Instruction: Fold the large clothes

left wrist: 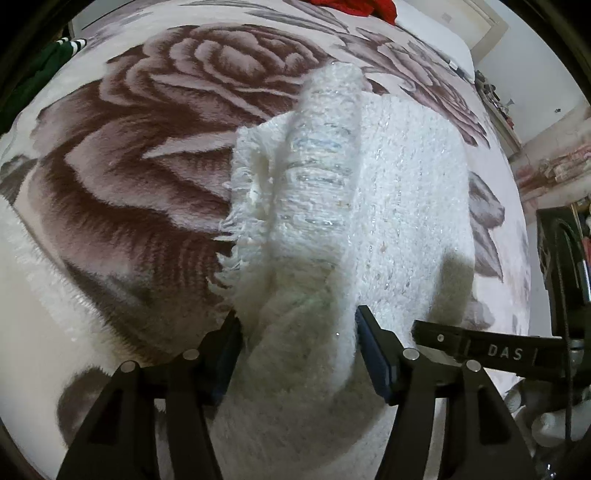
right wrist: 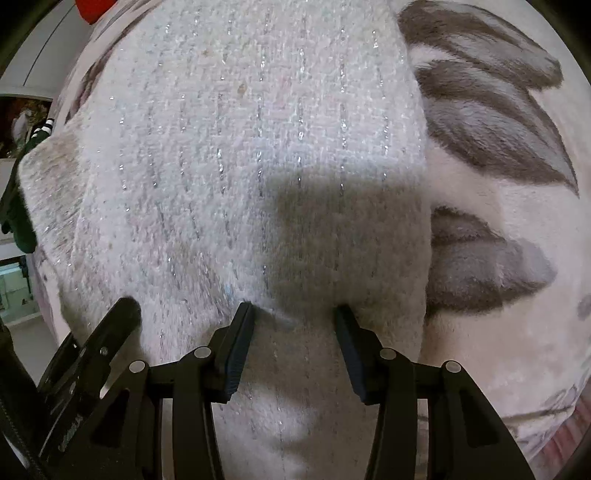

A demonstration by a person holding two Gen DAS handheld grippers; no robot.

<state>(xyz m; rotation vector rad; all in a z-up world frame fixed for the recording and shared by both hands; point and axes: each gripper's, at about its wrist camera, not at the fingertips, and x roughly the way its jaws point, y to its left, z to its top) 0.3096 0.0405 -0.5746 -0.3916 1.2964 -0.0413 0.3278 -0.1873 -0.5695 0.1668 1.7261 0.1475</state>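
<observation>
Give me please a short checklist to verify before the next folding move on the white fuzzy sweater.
1. Left gripper has fabric between its fingers: ok, a raised fold of the white fuzzy knit sweater with silver threads sits there, jaws apart.
2. Left grip closed firmly: not ok.
3. Right gripper on the sweater: ok, jaws apart, tips at the knit.
4. Sweater body flat: ok on the right side, bunched at the fringed edge.
5. Rose-patterned plush blanket smooth underneath: ok.
6. Red cloth and green striped garment away from the sweater: ok.
</observation>
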